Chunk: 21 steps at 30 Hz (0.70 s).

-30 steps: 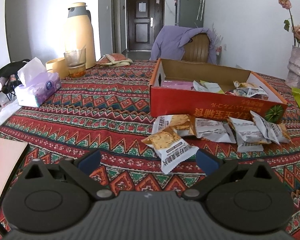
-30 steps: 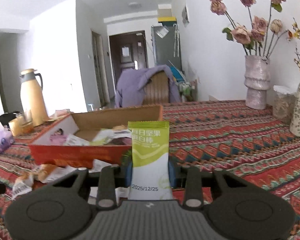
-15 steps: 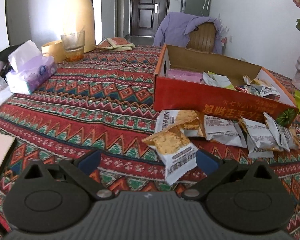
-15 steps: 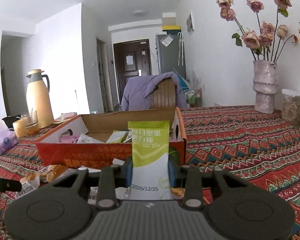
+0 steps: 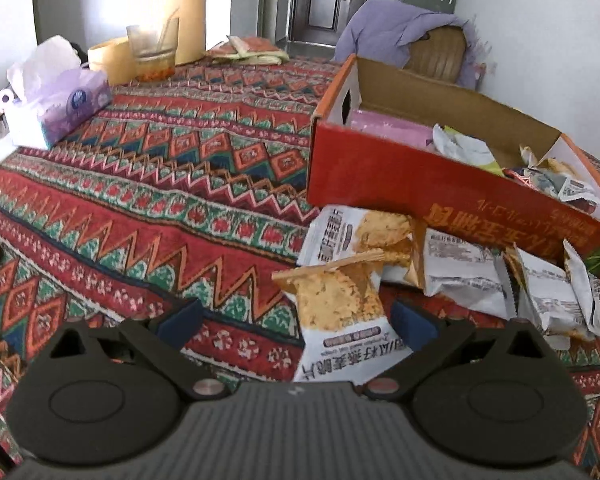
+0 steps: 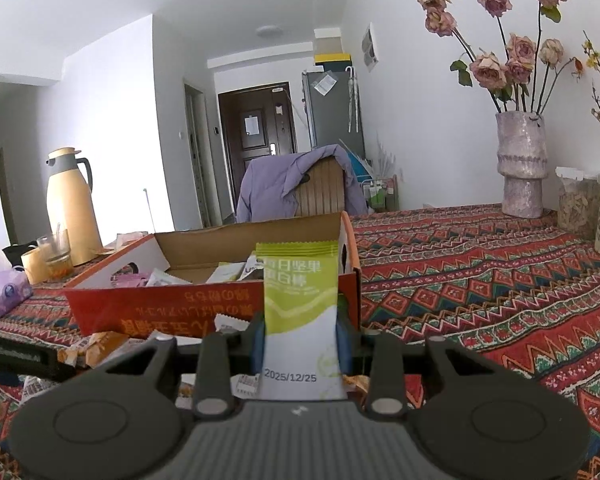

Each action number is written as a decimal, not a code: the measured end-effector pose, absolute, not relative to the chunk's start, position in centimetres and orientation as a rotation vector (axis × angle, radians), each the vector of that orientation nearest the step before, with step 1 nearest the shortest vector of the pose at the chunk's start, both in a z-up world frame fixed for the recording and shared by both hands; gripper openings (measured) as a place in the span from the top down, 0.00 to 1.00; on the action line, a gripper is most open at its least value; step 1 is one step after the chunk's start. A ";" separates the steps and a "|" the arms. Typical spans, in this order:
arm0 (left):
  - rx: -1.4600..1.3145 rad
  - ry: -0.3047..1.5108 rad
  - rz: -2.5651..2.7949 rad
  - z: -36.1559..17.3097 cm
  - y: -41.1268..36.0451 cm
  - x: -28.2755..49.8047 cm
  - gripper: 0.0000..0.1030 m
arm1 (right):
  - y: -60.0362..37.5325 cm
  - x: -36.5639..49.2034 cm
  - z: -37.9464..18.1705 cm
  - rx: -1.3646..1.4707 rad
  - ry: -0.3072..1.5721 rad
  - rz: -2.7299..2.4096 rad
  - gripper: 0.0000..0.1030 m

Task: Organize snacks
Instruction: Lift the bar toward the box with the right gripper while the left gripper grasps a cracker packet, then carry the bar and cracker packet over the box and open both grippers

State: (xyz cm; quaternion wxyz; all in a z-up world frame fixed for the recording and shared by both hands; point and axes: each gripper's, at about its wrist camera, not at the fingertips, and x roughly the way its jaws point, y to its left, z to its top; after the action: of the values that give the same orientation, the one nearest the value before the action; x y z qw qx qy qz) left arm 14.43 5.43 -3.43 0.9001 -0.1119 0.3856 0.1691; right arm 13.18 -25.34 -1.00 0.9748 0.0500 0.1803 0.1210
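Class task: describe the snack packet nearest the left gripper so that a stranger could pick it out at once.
Find the red cardboard box on the patterned tablecloth. Packets lie before it; the nearest one lies between the left gripper's open jaws, showing golden crackers above a white end, unlike the grey-white ones.

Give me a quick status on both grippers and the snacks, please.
Right gripper shut on green snack bar, short of the red box. Left gripper open over cracker packet. More packets crowd the box front.

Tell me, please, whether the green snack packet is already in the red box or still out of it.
Out of it. The green snack packet stands upright, clamped in the right gripper, in front of the red box.
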 end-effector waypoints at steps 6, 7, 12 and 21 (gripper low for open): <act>-0.210 0.774 0.348 -3.2 4.9 14.0 0.25 | -25.3 13.1 -0.9 0.100 0.356 0.250 0.67; -0.203 0.769 0.344 -3.2 4.8 13.9 0.33 | -25.4 13.1 -0.9 0.101 0.355 0.250 0.67; -0.173 0.735 0.317 -3.2 4.3 13.0 0.58 | -25.4 13.1 -0.9 0.103 0.353 0.248 0.67; -0.167 0.686 0.291 -2.5 4.5 11.4 0.59 | -25.3 13.0 -1.0 0.102 0.350 0.244 0.67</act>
State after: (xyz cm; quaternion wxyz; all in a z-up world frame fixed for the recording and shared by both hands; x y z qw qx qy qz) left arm 11.41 4.54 -2.47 0.9280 -0.0815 0.3348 0.1419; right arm 12.98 -25.33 -0.96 0.9760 0.0508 0.1738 0.1210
